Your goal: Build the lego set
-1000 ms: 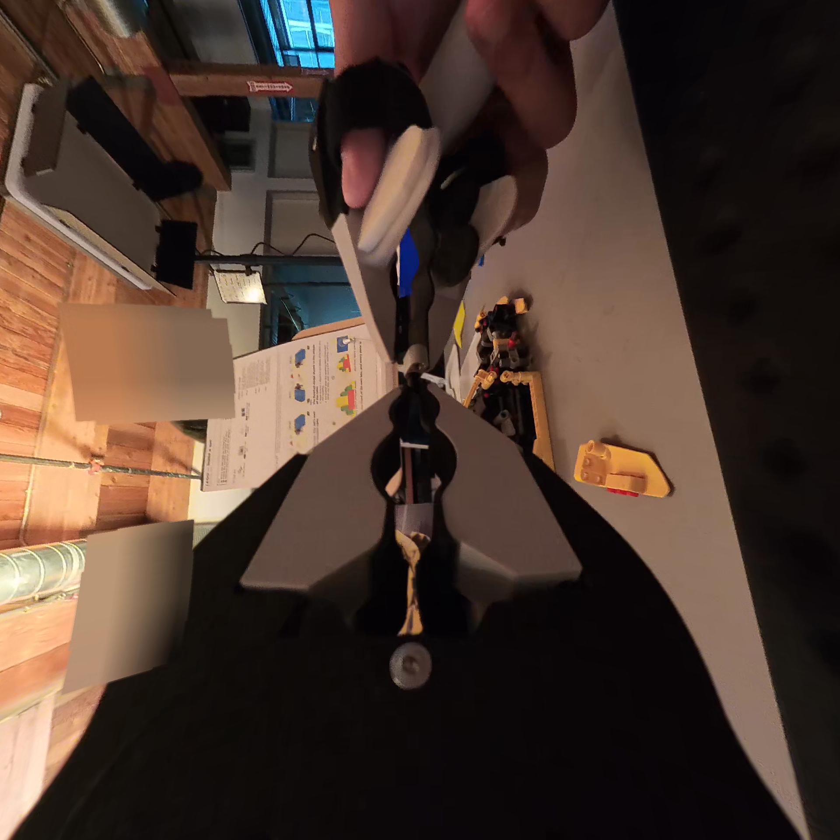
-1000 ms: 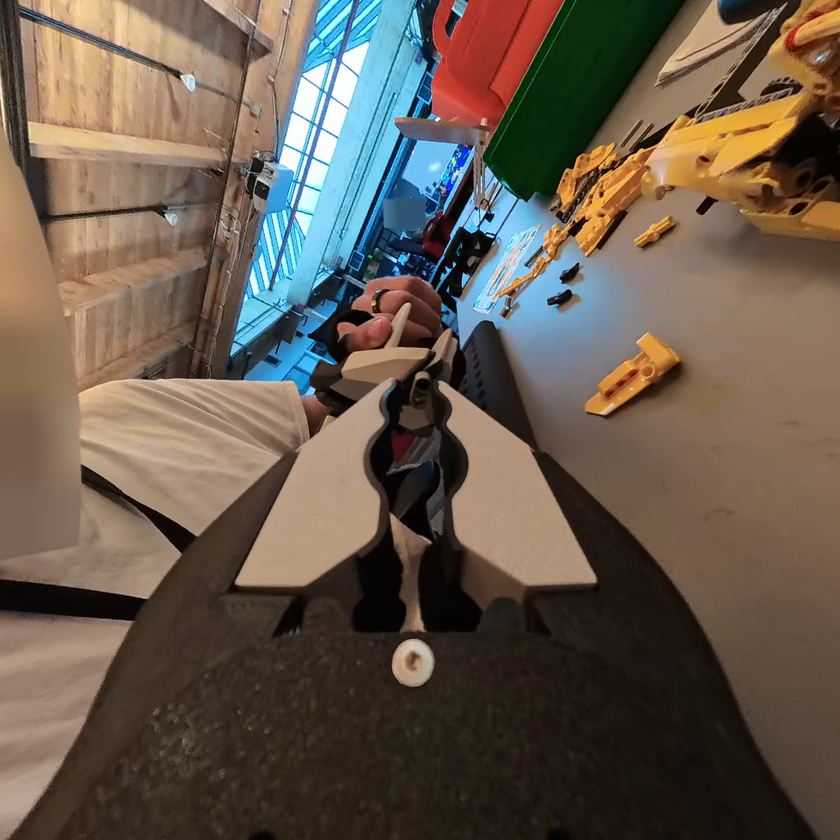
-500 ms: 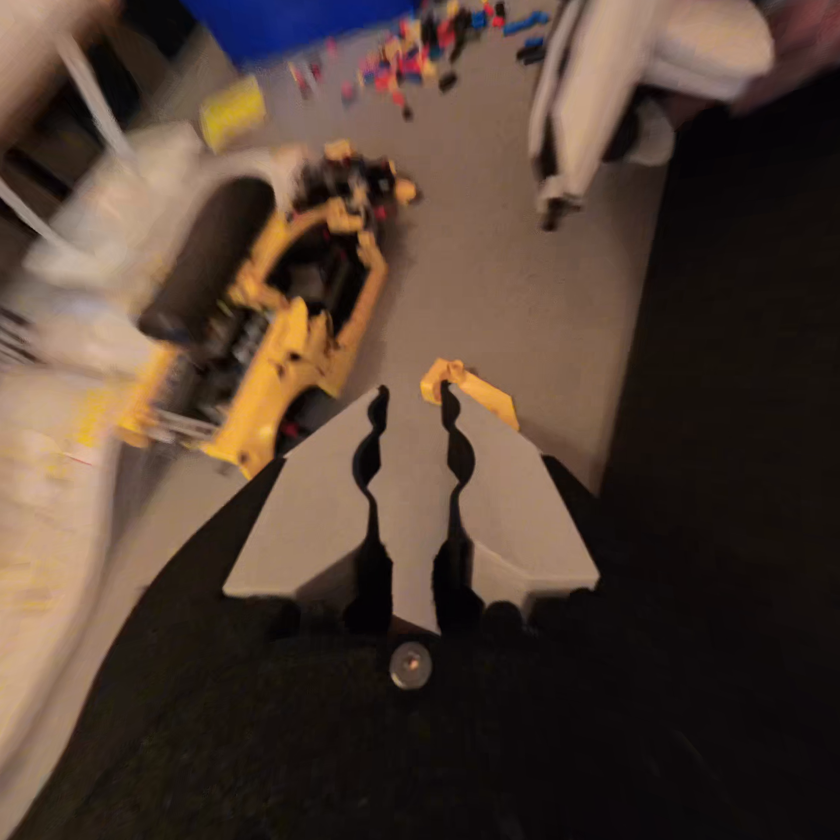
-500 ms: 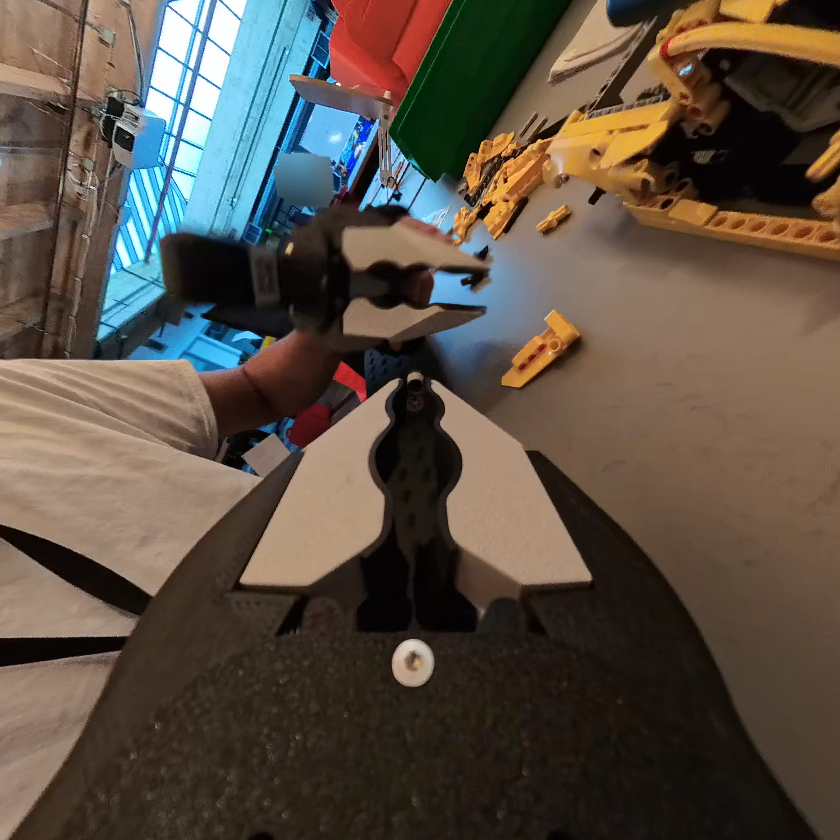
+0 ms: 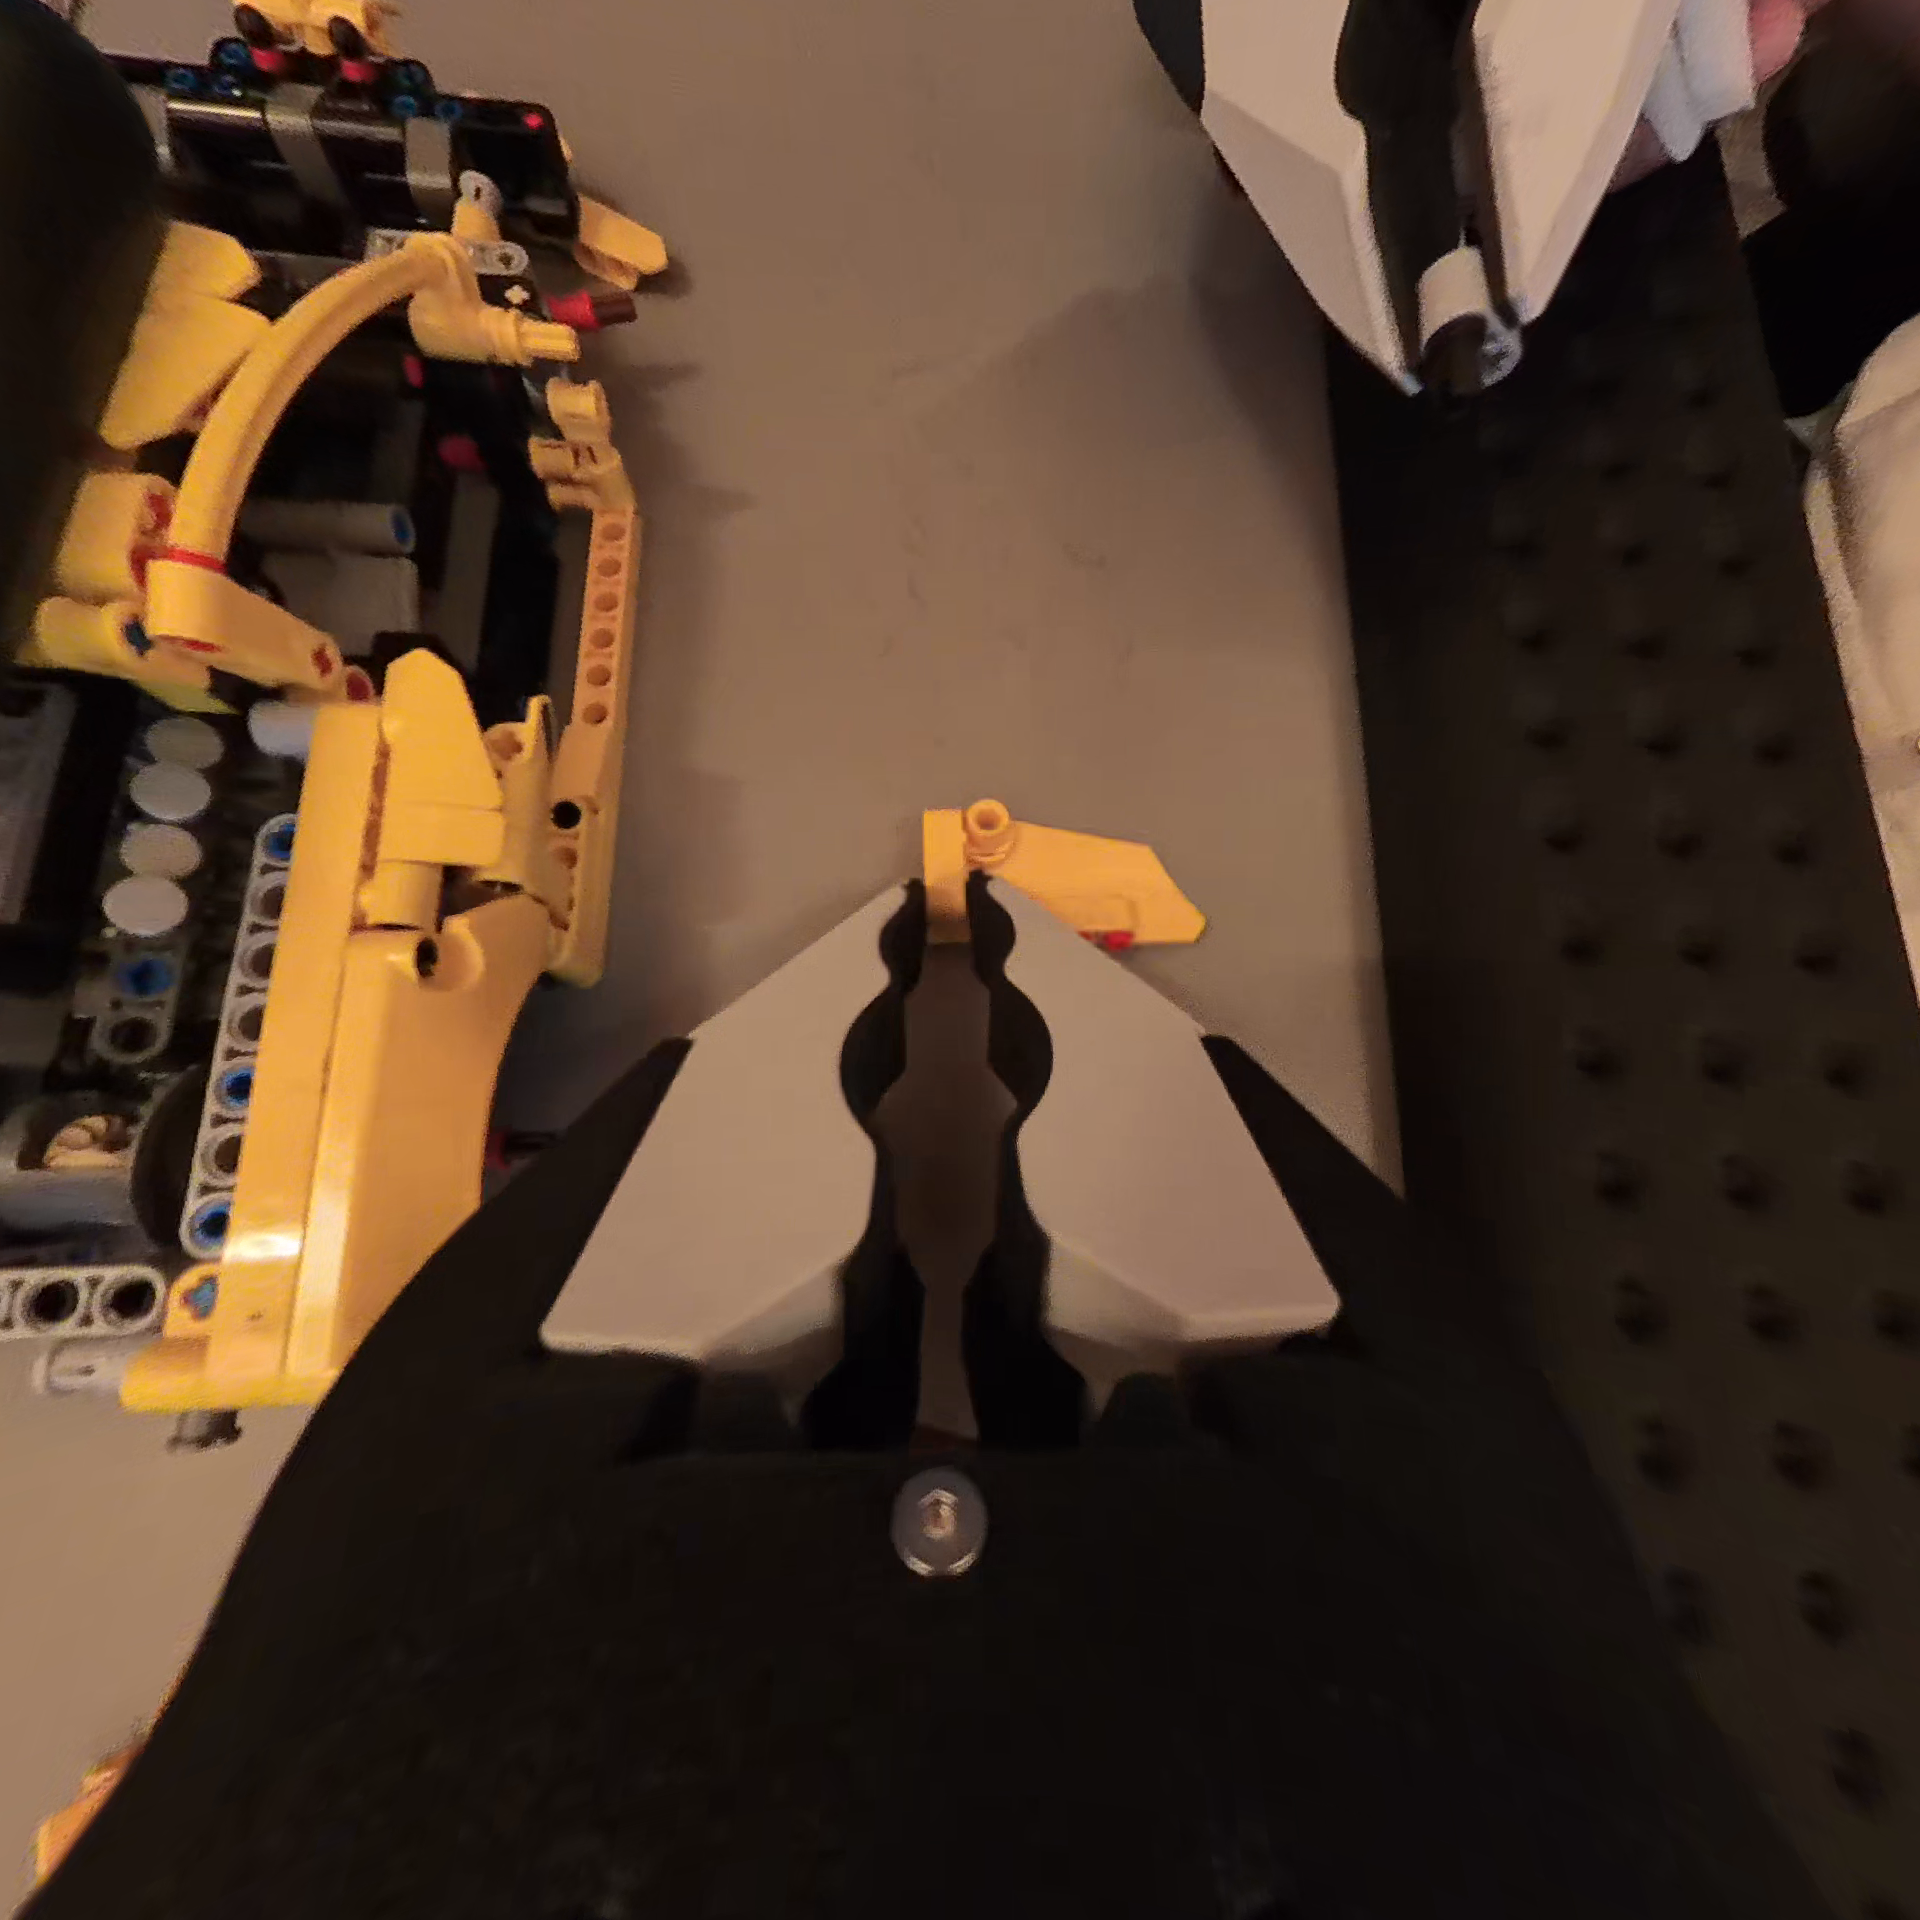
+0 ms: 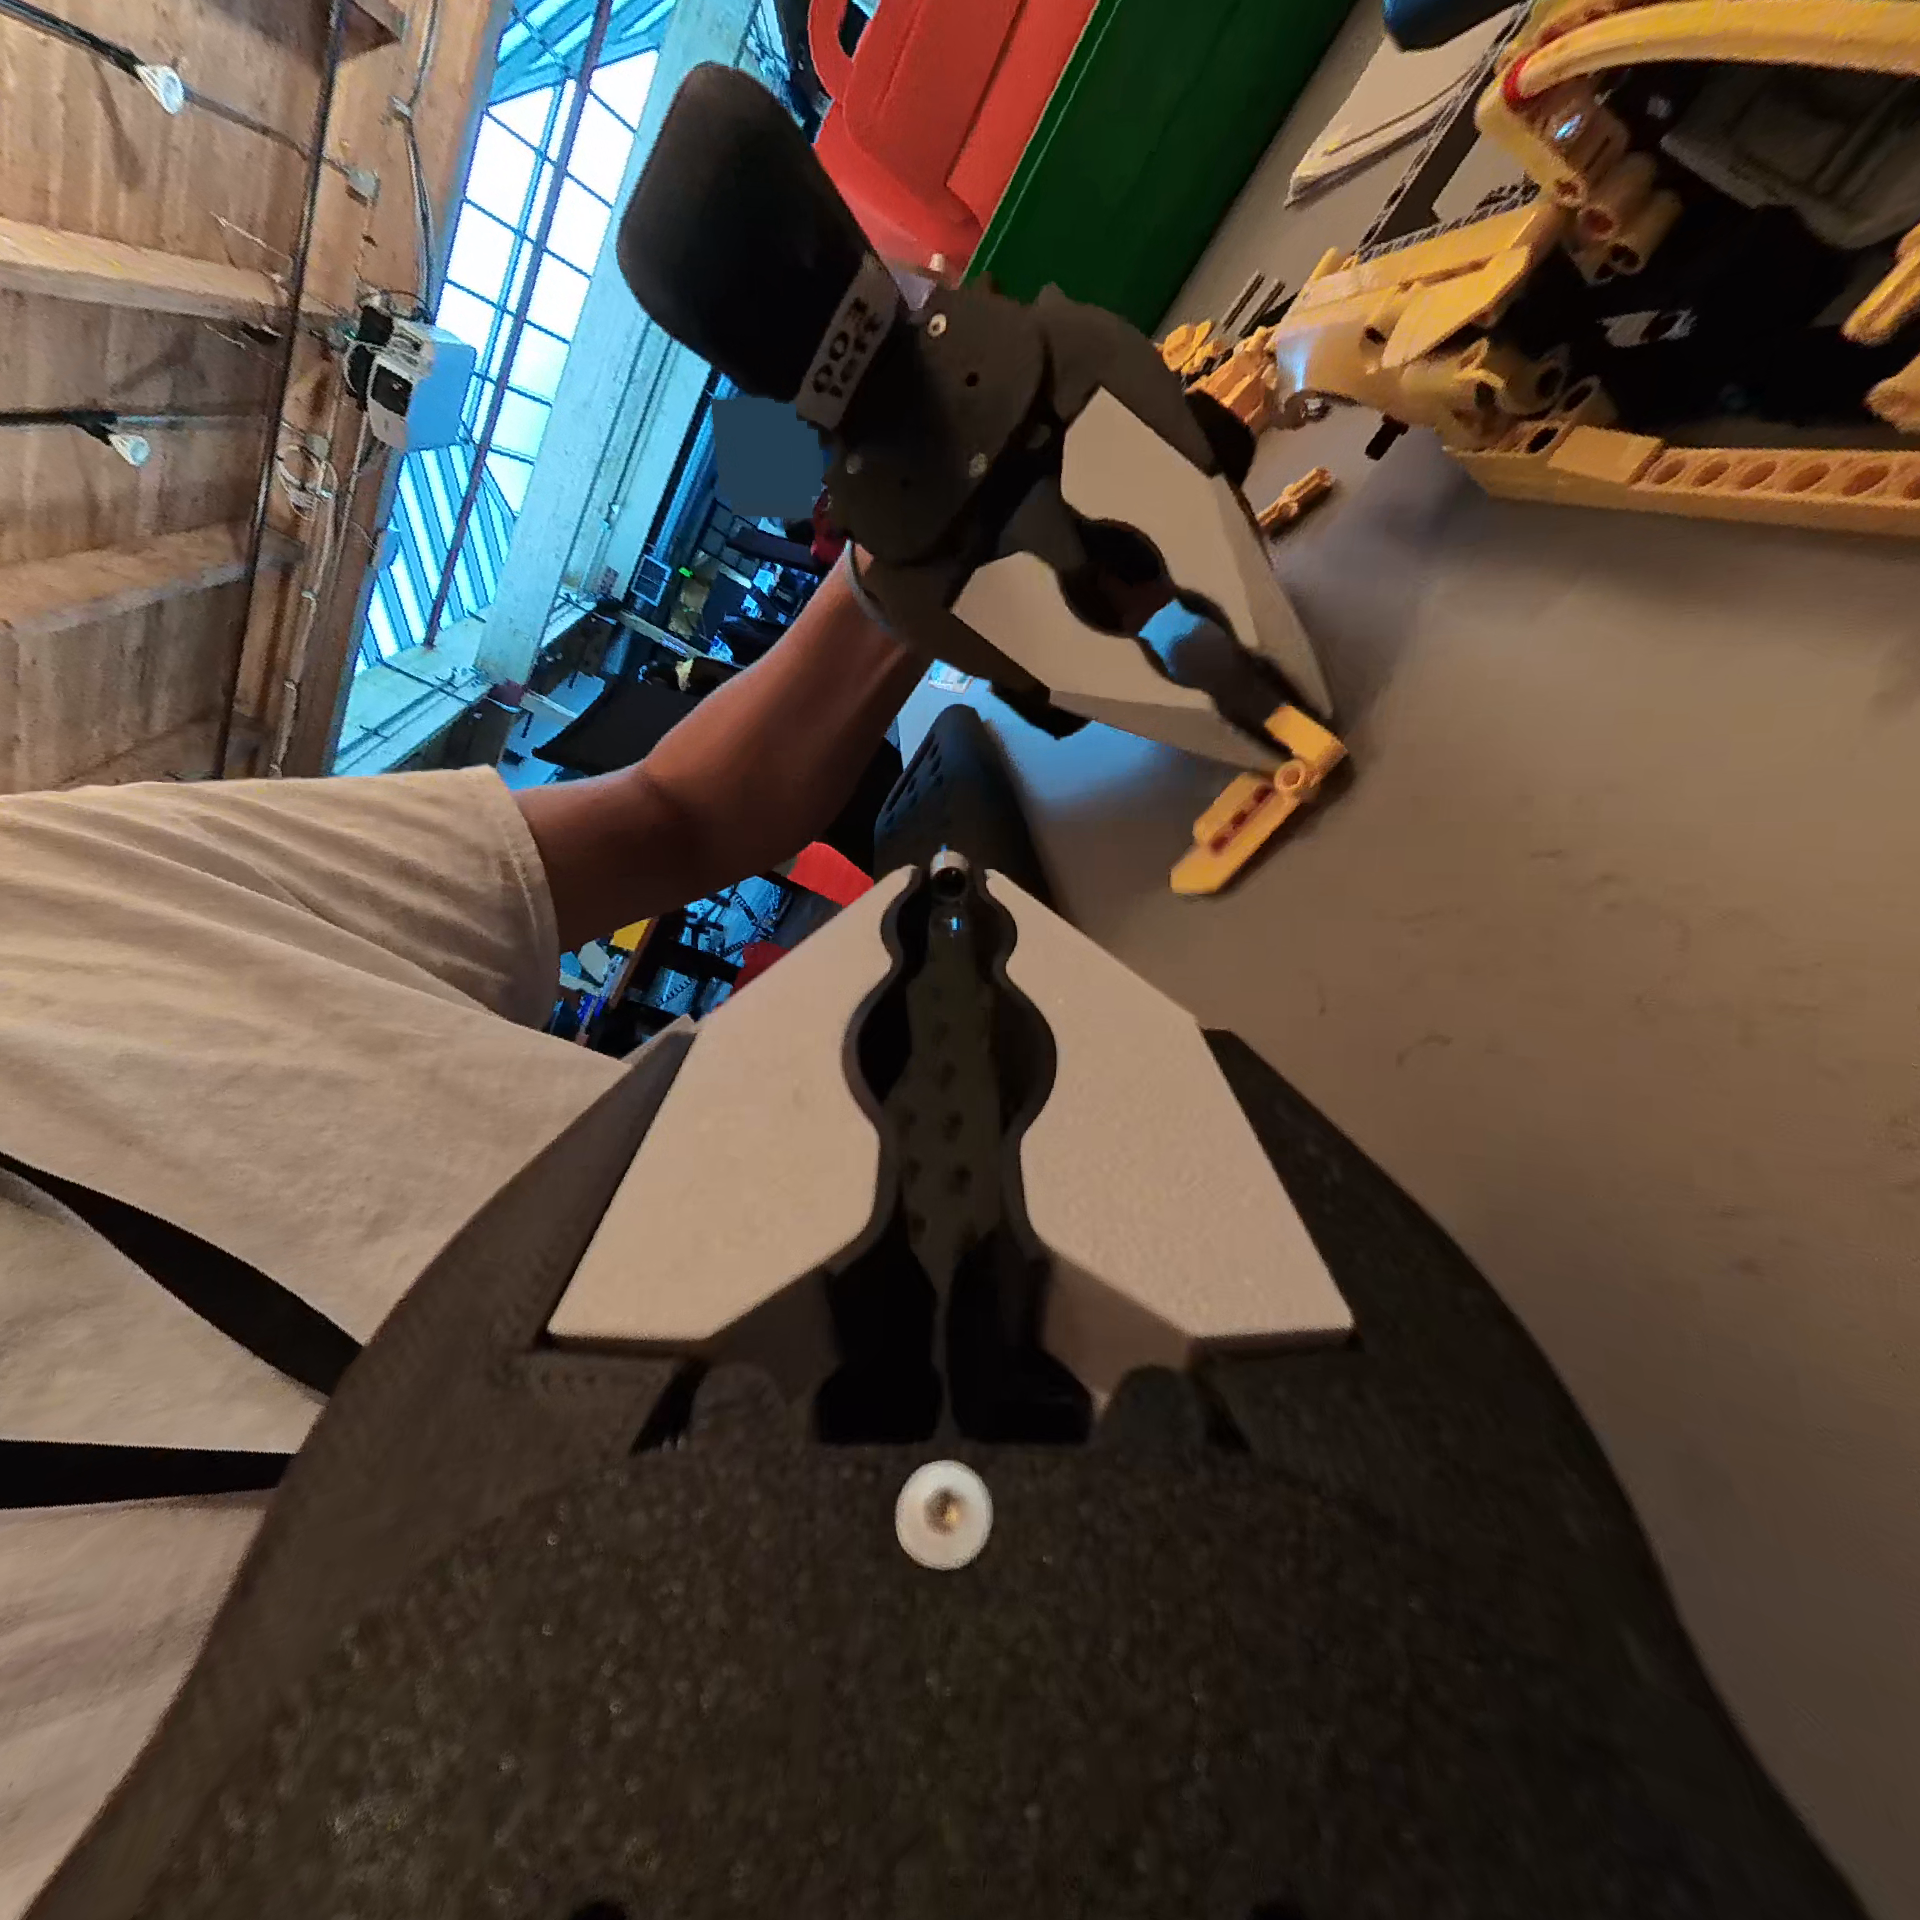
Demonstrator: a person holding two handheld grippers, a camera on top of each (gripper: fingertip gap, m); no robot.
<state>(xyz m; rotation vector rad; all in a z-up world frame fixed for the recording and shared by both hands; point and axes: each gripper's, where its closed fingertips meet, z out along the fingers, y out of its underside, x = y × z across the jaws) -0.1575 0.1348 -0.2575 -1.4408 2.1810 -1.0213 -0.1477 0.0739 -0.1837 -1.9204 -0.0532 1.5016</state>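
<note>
A small yellow angled panel piece [image 5: 1081, 883] lies on the grey table. My left gripper [image 5: 943, 896] points down at it and is shut on its left end, where a stud stands. In the right wrist view the left gripper [image 6: 1294, 727] pinches the same piece [image 6: 1236, 821] on the table. My right gripper [image 6: 948, 883] is shut on a small dark pin with a light tip [image 6: 948, 868] and holds it above the table's near edge. It also shows in the left wrist view [image 5: 1455, 353] at the top right. The part-built yellow and black car [image 5: 364, 831] lies left of the piece.
The car [image 6: 1662, 312] fills the top right of the right wrist view. Loose yellow parts [image 6: 1221, 364] and a small yellow connector [image 6: 1290, 499] lie beyond the left gripper. Green [image 6: 1143, 135] and red [image 6: 914, 125] bins stand behind. A black perforated surface [image 5: 1662, 935] borders the table. The tips of one gripper are about 10 cm away from the tips of the other.
My left gripper swung away from the right gripper, came down to the table and closed on the yellow panel piece. My right gripper kept hold of the pin and barely moved.
</note>
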